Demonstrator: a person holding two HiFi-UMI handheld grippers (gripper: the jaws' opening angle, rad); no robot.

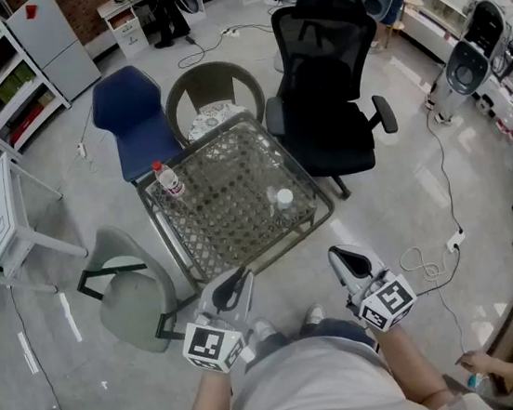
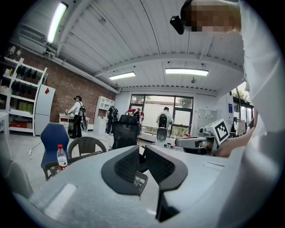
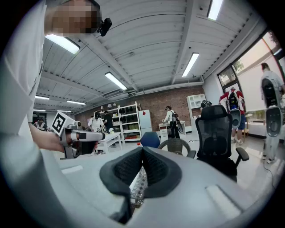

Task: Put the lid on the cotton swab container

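Left gripper (image 2: 143,153): jaws closed tip to tip, nothing between them. Right gripper (image 3: 142,153): jaws also fully together, empty; only the table's wicker weave shows through the slit under the tips.

In the head view both are held low in front of the person's body, left gripper (image 1: 238,281) and right gripper (image 1: 343,258) side by side and apart, tips aimed at the near edge of the table (image 1: 240,225). Neither touches the table or anything on it. Each gripper view catches the other gripper off to the side, level with it.

Cotton swab container (image 1: 284,198): small clear round tub, upright on the tabletop. It sits ahead of the right gripper and a little toward the left one, well clear of both. The top looks whitish; too small to tell whether a lid is on or what is inside.

Water bottle (image 1: 169,178): red cap on, upright, ahead of the left gripper at the table's far left corner, well apart from the tub. It also shows at the left of the left gripper view (image 2: 62,156); the fill level is unclear.

Beyond the table, past both grippers: blue chair (image 1: 131,108), round wicker chair (image 1: 211,88), black office chair (image 1: 329,77). Grey chair (image 1: 132,291) sits just left of the left gripper.
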